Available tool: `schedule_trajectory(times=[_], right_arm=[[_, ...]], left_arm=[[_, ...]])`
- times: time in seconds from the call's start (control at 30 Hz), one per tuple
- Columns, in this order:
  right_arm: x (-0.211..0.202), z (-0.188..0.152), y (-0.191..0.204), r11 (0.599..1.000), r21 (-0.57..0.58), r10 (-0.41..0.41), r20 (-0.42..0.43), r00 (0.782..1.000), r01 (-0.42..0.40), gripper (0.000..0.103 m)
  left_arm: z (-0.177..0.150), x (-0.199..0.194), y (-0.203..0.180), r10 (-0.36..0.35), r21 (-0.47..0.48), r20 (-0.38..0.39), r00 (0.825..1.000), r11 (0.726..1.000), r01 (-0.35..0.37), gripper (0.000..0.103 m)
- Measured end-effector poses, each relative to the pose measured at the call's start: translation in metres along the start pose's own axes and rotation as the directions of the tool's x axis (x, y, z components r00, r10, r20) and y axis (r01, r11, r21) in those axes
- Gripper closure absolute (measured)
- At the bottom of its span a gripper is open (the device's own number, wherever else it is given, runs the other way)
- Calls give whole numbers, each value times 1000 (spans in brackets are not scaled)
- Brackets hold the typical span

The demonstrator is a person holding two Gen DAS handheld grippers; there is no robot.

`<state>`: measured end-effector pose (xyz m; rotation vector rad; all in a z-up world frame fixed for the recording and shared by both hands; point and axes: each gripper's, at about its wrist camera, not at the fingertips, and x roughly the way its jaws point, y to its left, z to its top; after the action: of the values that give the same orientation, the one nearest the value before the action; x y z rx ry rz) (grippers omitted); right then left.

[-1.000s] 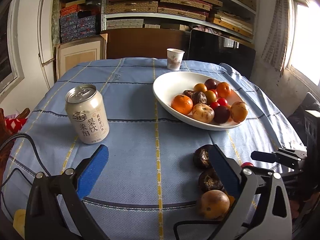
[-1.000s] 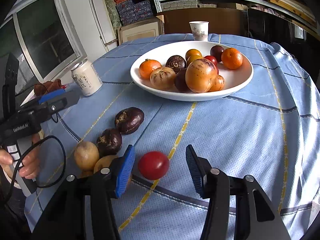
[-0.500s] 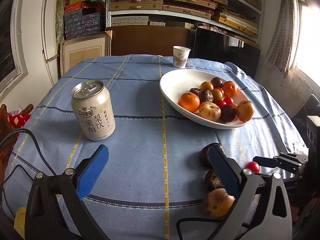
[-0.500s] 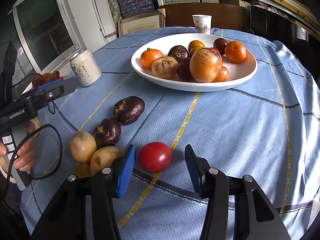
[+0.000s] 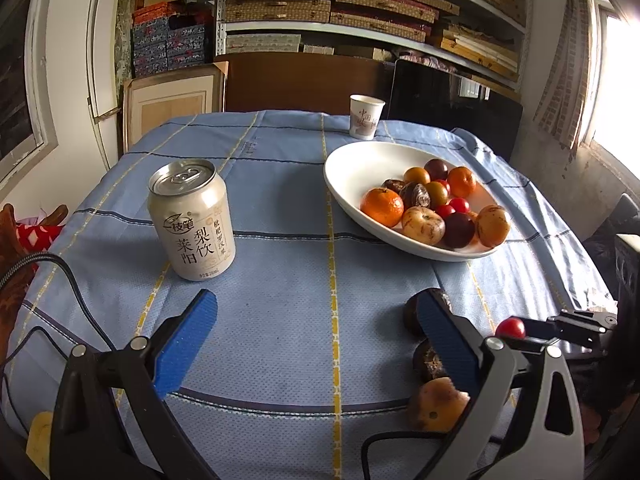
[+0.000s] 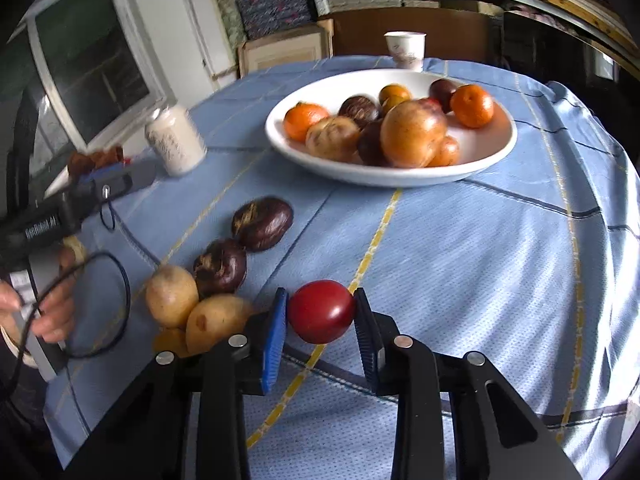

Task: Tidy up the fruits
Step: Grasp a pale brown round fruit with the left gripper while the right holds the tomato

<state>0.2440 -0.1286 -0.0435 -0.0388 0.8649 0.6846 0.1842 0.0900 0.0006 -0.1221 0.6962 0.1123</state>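
Note:
A red tomato (image 6: 321, 311) sits between the blue pads of my right gripper (image 6: 320, 295), which is shut on it just over the blue tablecloth. The left wrist view shows the same tomato (image 5: 510, 326) at the far right. Beside it lie two dark fruits (image 6: 263, 222) (image 6: 220, 266) and two tan ones (image 6: 171, 296) (image 6: 216, 320). The white bowl (image 6: 492, 152) farther back holds several oranges and other fruits. My left gripper (image 5: 316, 300) is open over bare cloth, with nothing between its fingers.
A drink can (image 5: 191, 220) stands left of the bowl (image 5: 348, 160). A paper cup (image 5: 365, 116) stands at the table's far edge. A person's hand (image 6: 52, 312) holds the left gripper's handle and cable at the left. Shelves with boxes fill the back wall.
My right gripper's jaws have closed from wide apart onto the red tomato. The left gripper stays open in about the same place.

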Motion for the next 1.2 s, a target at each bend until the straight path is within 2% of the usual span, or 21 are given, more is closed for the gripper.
schedule_trajectory(times=[0.1, 0.17, 0.27, 0.4, 0.5, 0.57, 0.67, 0.83, 0.9, 0.93, 1.2], right_arm=[[-14, 5, -11, 999, 52, -6, 73, 997, 3, 70], [-22, 7, -18, 997, 81, -6, 109, 994, -3, 70], [-38, 11, -27, 994, 112, -14, 177, 984, -6, 70], [-50, 13, -42, 987, 160, -31, 220, 975, -5, 70], [-50, 14, -47, 984, 175, -39, 222, 974, -1, 70], [-50, 13, -47, 985, 172, -40, 222, 974, 1, 70], [-50, 13, -47, 986, 167, -39, 223, 974, 2, 70], [-50, 12, -46, 986, 169, -39, 218, 975, 2, 70], [-50, 11, -45, 986, 169, -41, 219, 975, 4, 70], [-50, 11, -45, 986, 168, -41, 217, 975, 5, 70], [-49, 10, -44, 986, 166, -42, 215, 976, 6, 70]], left_arm=[[-2, 1, -3, -41, 16, -31, 999, 999, 42, 5], [-6, 4, -9, -92, 33, -69, 993, 995, 94, 5], [-14, 6, -21, -176, 72, -126, 976, 980, 186, 7], [-26, 10, -39, -253, 113, -203, 946, 954, 279, 24], [-35, 13, -47, -282, 124, -249, 927, 940, 319, 40], [-39, 14, -50, -287, 125, -264, 921, 936, 328, 47], [-41, 17, -50, -296, 111, -283, 912, 935, 338, 50], [-45, 26, -45, -333, 47, -325, 885, 929, 367, 51], [-45, 26, -45, -346, 38, -327, 880, 925, 378, 55], [-45, 25, -45, -354, 38, -327, 876, 921, 387, 60], [-45, 21, -47, -334, 65, -307, 891, 927, 370, 61]])
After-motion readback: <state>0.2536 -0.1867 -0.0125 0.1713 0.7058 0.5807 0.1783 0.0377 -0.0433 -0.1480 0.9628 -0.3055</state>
